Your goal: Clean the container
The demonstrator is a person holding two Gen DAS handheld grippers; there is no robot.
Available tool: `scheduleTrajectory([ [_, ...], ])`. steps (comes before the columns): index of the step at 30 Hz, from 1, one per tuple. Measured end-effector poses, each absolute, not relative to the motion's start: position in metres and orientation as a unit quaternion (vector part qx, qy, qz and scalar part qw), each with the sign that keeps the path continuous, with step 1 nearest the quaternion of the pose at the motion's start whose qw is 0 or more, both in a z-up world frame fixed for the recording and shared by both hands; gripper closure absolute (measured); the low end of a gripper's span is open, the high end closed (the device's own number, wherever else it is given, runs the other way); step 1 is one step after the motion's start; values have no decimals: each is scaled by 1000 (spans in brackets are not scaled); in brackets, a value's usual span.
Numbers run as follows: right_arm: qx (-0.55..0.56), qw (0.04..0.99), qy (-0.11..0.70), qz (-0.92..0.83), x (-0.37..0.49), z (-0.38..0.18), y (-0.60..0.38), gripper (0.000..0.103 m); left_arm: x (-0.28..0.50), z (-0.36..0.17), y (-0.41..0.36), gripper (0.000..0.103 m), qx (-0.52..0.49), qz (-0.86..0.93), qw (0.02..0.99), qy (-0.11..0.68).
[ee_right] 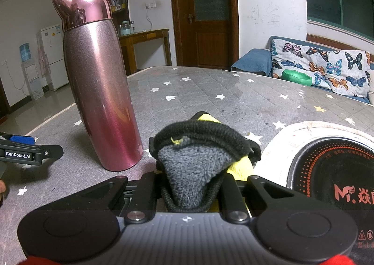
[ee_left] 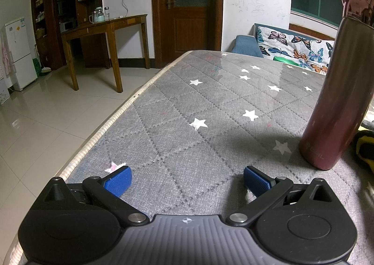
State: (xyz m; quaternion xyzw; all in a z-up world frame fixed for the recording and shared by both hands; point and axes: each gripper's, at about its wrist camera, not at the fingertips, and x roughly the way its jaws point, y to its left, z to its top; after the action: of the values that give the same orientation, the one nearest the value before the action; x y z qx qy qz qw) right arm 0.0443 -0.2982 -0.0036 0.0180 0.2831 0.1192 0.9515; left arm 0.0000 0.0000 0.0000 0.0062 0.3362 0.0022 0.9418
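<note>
A tall pink metallic bottle (ee_right: pixel 102 92) with a shiny cat-ear cap stands upright on the grey star-patterned table cover (ee_left: pixel 187 106); in the left wrist view the bottle (ee_left: pixel 336 92) rises at the right edge. My left gripper (ee_left: pixel 187 180) is wide open low over the cover, nothing between its blue pads (ee_left: pixel 119 182), to the left of the bottle. My right gripper (ee_right: pixel 190 185) is shut on a grey, black-edged and yellow cloth (ee_right: pixel 196 162), just right of the bottle's base. The left gripper's finger (ee_right: pixel 22 147) shows at the left edge of the right wrist view.
An induction cooker (ee_right: pixel 332 171) sits on a white mat at the right. A green bowl (ee_right: pixel 296 78) lies on the far side by a butterfly-print sofa (ee_right: pixel 327 66). The table's left edge (ee_left: pixel 112 124) drops to tiled floor; a wooden side table (ee_left: pixel 105 31) stands beyond.
</note>
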Motion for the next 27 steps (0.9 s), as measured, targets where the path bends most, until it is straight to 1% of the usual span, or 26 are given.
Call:
scheduleTrajectory([
  [27,20,951,283,120,45,-4,-298,89,0,0,0,0,6,2,942,336],
])
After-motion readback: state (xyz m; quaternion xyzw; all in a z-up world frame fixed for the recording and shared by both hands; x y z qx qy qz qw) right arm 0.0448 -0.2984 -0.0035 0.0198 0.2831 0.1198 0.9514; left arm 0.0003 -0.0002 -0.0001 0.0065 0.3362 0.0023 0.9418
